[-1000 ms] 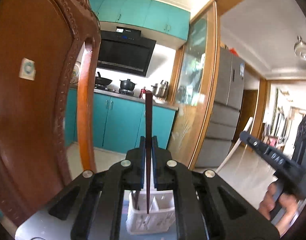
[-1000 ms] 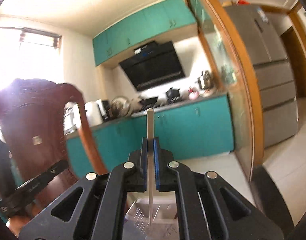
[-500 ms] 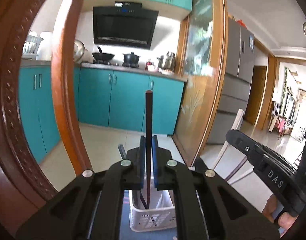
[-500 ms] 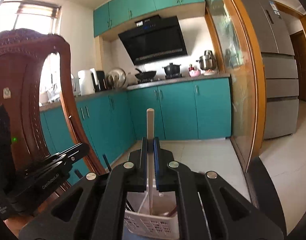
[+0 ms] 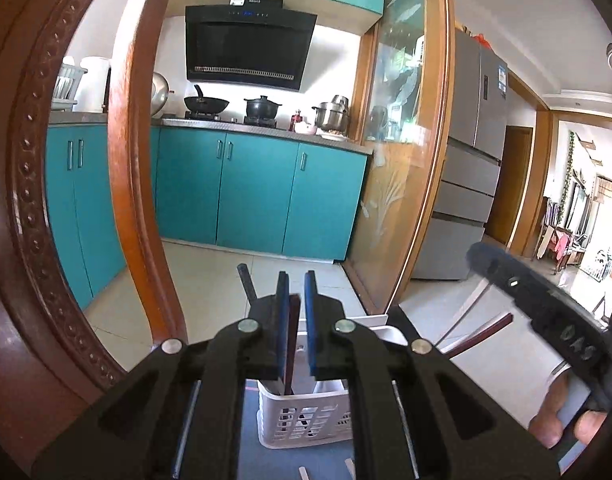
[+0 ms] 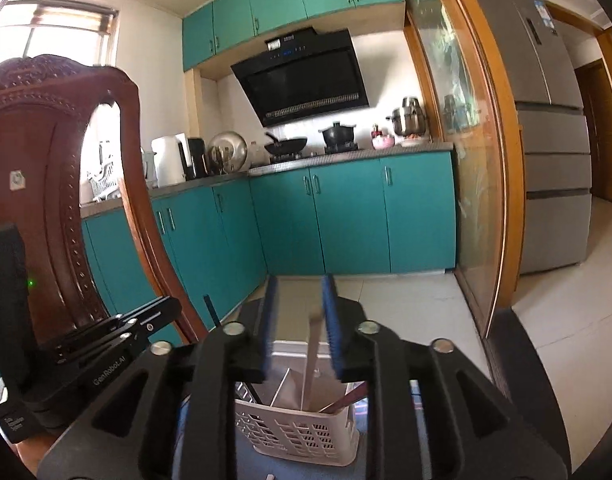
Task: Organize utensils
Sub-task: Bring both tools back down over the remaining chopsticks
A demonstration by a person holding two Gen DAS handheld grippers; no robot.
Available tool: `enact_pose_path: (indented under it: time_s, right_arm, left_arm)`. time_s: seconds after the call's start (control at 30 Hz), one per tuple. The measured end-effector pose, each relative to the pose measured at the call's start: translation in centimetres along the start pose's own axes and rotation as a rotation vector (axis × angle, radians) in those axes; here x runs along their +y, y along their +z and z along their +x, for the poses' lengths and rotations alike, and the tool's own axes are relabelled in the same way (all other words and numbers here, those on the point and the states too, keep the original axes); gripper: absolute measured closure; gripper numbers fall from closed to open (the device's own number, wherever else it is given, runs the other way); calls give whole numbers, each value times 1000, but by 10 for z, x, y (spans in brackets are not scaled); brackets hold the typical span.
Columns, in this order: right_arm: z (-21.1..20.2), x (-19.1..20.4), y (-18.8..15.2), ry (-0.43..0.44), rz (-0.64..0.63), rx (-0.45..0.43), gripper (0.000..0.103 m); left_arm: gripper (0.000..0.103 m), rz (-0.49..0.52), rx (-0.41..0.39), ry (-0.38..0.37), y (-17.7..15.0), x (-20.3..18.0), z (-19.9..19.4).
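Observation:
A white slotted utensil basket stands on the blue table surface, just below my left gripper; it also shows in the right wrist view. My left gripper is open, and a dark brown chopstick stands between its jaws with its lower end in the basket. My right gripper is open above the basket. A pale chopstick leans between its jaws, blurred, its lower end in the basket. Several other chopsticks lean in the basket.
A carved wooden chair back rises close at the left, also in the right wrist view. The right hand-held gripper is at the right; the left one shows at lower left. Teal kitchen cabinets stand beyond.
Both grippers opened and let go of their chopsticks. The brown and the pale chopstick both slid down into the basket. Both grippers tilted down toward the basket.

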State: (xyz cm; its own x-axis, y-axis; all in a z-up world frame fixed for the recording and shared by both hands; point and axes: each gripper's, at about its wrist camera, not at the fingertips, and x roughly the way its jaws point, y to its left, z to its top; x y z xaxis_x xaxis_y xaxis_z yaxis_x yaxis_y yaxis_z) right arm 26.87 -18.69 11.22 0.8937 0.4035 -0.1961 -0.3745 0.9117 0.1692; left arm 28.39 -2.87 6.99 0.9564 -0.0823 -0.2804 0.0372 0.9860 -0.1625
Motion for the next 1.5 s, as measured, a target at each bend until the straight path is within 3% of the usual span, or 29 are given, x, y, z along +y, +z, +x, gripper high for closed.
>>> enact_pose_path:
  time_s: [0.1,0.2,0.3,0.4,0.5,0.6,0.63,0.7,0.77,0.87,0.97,1.1,1.2,1.27,1.5]
  right_arm:
    - [-26,4,9,17,-18,-61,72]
    - [-52,12,17,97,-44,-74,72]
    - [-51,21,12,188,-84,56,72]
    - [-34,30,-26,245,-149,245,72]
    - [9,19,-96,160,-148,488,72]
    - [51,2,-153,6,-132,696,72]
    - [58,-1,-162,0,-116,733,72]
    - [70,-3,-174,11,-69,791,72]
    - [75,-2,-181,-17,-78,809,72]
    - [81,-2,-196,-68,-105,844,74]
    - [79,-7,-198,-87,-95,832,82]
    - [80,-19,-199,-128,-51,827,84]
    - [82,-31,-199,-143,-35,822,84]
    - [81,-35,-199,-143,-25,821,84]
    - [84,-43,-194,-187,-15,811,83]
  left_arm:
    - [90,11,-29,-11,3,-2,-14]
    - [90,18,-51,-33,5,-3,-31]
    - [90,-13,-79,-38,-1,3,-56]
    - [90,-17,-75,-14,-19,9,-65]
    - [90,-17,40,31,-54,23,-47]
    - [90,-43,236,29,-80,36,-13]
    - [90,-66,319,11,-89,42,0]
    - [88,-94,405,-4,-101,48,14]
    - [78,-110,468,3,-112,50,22]
    - [73,-99,550,-49,-127,40,31]
    - [73,-24,583,-54,-139,23,36]
    - [72,37,643,-54,-158,3,45]
    - [67,57,676,-55,-169,-6,44]
    - [59,69,684,-60,-172,-9,43]
    - [58,129,716,-45,-188,-24,32]
